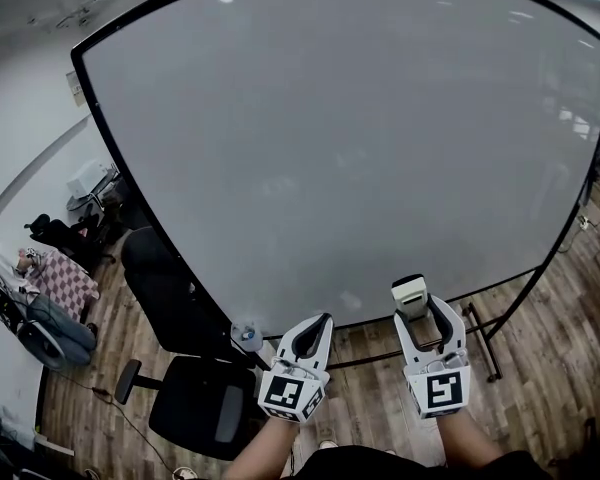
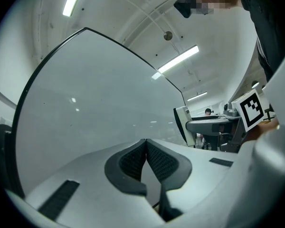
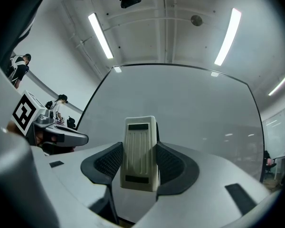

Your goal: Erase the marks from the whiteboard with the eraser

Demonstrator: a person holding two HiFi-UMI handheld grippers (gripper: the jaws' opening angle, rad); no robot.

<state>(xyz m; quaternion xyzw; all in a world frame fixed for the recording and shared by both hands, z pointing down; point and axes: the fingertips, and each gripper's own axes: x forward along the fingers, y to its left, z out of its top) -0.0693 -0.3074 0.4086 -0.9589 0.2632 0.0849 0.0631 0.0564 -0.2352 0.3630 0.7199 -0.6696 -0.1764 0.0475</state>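
Count: 1 whiteboard (image 1: 350,138), 1 eraser (image 1: 411,293), 2 grippers, 1 black chair (image 1: 195,408).
Eraser pos: lower centre-right of head view, overlapping board's bottom edge.
Eraser axis: long axis runs along the jaws, free end points up-frame twd board; ribbed back faces gripper cam.
Right gripper (image 1: 417,308): clamped on eraser's sides.
Left gripper (image 1: 323,320): lower centre; jaws pressed together, nothing betw.

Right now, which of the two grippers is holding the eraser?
The right gripper: the eraser sits clamped between its jaws. The left gripper is shut, empty.
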